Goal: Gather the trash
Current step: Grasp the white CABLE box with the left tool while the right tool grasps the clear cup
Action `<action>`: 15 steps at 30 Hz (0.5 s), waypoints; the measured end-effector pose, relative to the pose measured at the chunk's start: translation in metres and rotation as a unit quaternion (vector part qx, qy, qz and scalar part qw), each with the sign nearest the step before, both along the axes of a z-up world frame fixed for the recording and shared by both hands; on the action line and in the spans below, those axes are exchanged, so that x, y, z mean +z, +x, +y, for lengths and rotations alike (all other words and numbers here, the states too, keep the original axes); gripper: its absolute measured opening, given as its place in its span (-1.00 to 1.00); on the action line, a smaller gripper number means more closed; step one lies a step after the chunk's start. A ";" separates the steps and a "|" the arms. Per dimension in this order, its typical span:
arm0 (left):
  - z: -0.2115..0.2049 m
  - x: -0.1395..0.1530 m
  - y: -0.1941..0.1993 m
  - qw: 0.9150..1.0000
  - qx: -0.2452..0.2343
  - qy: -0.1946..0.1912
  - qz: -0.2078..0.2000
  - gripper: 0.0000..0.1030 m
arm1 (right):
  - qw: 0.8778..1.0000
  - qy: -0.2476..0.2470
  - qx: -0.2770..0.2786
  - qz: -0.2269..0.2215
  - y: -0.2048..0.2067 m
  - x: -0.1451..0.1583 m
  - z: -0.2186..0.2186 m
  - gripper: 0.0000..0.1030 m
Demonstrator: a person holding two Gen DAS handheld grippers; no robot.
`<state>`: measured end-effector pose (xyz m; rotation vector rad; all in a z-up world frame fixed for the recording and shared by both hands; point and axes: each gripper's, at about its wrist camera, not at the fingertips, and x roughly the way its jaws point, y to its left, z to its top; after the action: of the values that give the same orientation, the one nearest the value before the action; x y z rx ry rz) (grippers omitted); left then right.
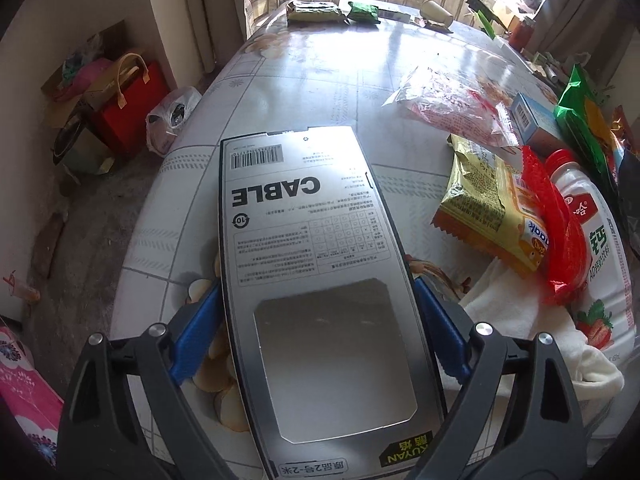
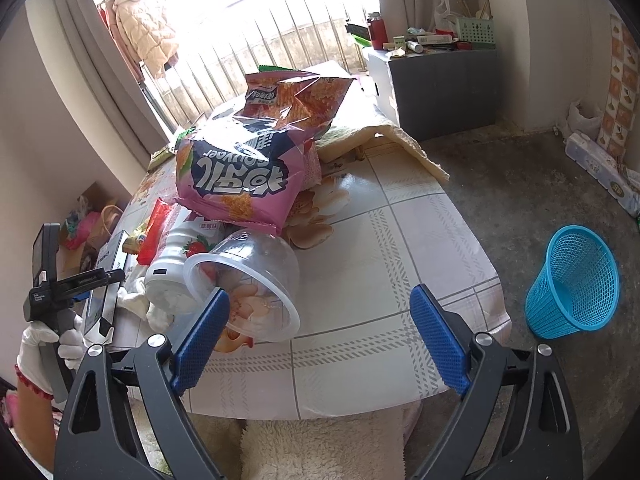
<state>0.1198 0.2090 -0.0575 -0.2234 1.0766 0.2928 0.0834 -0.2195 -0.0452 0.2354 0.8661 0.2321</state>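
Cable box (image 1: 316,280) lower centre betw. left gripper (image 1: 316,344) pads, wide, contact unclear, right gripper (image 2: 320,344) wide open, empty, clear cup (image 2: 256,276) by its left pad, blue basket (image 2: 572,284) right edge.

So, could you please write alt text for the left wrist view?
A grey cable box sits between the left gripper's blue pads, over a tiled tablecloth. Snack wrappers and a white bottle lie to its right.

On the table lie one grey cable box (image 1: 316,264), one white strawberry-drink bottle (image 2: 176,264), one clear plastic cup (image 2: 256,280) on its side and two pink snack bags (image 2: 248,168), while one blue mesh basket (image 2: 572,284) stands on the floor.
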 end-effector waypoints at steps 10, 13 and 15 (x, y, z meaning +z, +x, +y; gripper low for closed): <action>0.003 0.004 -0.018 0.999 -0.035 -0.030 -0.018 0.65 | 0.999 -0.022 0.043 0.019 0.019 -0.016 0.031 -0.20; 0.005 0.007 -0.028 0.997 -0.042 -0.054 -0.021 0.65 | 0.998 -0.033 0.044 0.035 0.021 -0.021 0.037 -0.68; 0.008 0.009 -0.036 0.996 -0.043 -0.072 -0.021 0.64 | 0.997 -0.037 0.046 0.040 0.018 -0.021 0.039 -0.86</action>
<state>0.0835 0.2169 -0.0488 -0.3095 1.0646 0.1318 0.1010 -0.1803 -0.0660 0.1367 0.9648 0.2782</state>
